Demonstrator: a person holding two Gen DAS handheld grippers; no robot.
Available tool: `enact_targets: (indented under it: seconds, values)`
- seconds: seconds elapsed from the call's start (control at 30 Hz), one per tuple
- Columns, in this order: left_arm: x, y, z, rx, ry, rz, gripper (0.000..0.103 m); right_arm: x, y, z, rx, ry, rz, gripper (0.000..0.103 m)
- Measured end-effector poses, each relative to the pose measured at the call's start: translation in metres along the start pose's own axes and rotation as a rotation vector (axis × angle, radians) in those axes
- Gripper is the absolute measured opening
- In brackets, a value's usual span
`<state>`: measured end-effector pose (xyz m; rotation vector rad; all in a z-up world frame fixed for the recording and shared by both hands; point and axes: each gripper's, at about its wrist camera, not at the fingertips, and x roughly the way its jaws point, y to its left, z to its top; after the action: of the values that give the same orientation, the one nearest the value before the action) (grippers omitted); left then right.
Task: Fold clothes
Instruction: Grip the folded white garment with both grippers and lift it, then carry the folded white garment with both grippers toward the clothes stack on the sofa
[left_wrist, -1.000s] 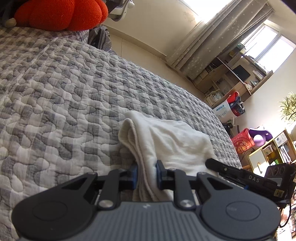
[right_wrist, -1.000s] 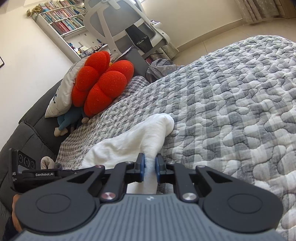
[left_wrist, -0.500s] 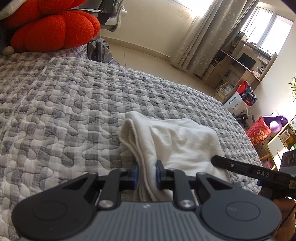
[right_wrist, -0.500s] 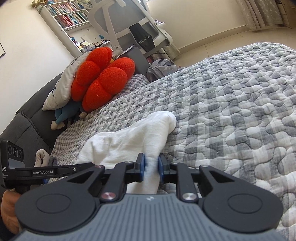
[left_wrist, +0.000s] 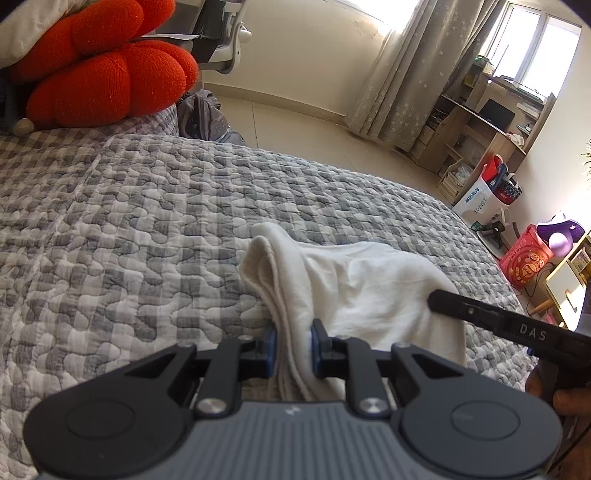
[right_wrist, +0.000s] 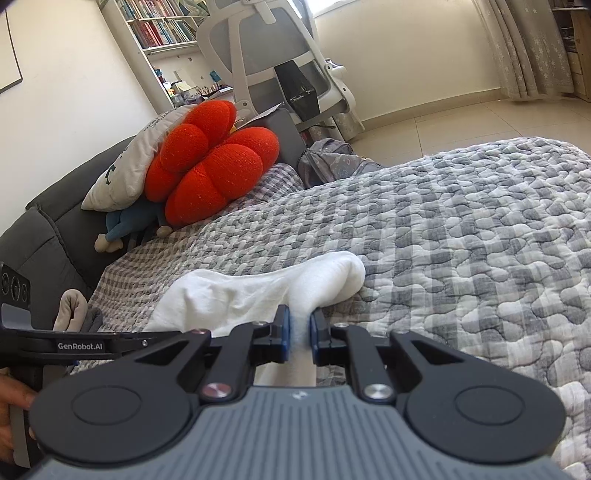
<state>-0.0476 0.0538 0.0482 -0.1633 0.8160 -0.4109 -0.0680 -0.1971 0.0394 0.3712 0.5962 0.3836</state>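
Left wrist view: left gripper clamped on the near edge of the cloth, several white layers bunched between the blue pads. Cloth lying part-folded on the quilt, draped from the near middle out to the right, its far end rolled into a thick fold. Right gripper reaching in from the right, tip at the cloth's right edge. Mid-fold, by the look of it: both near corners pinched, cloth part raised. Next move probably a matched carry of both corners across to the far edge, kept level so the layers stay aligned, then a release together. Beyond the quilt: red cushion far left, pale floor, curtain and desk far right.

Right wrist view: right gripper closing at this moment, white cloth pinched between its pads. Cloth stretching left toward the left gripper, rounded fold at the far end. Grey-checked quilt wide and bare to the right. Red cushion and white pillow far left against a grey headboard, chair and bookshelf behind.
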Motion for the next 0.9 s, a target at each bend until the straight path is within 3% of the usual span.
enact_targets:
  seconds: [0.47,0.73,0.9]
  values:
    - [-0.044,0.003,0.009,0.021,-0.059,0.035,0.018,-0.004,0.038,0.015,-0.068,-0.021,0.011,0.014]
    - [-0.077,0.018,0.019,0.034,-0.121,0.074,0.018,0.007,0.071,0.028,-0.14,-0.01,0.064,0.014]
    - [-0.103,0.042,0.026,-0.014,-0.156,0.1,0.018,0.019,0.101,0.036,-0.191,-0.005,0.115,0.014]
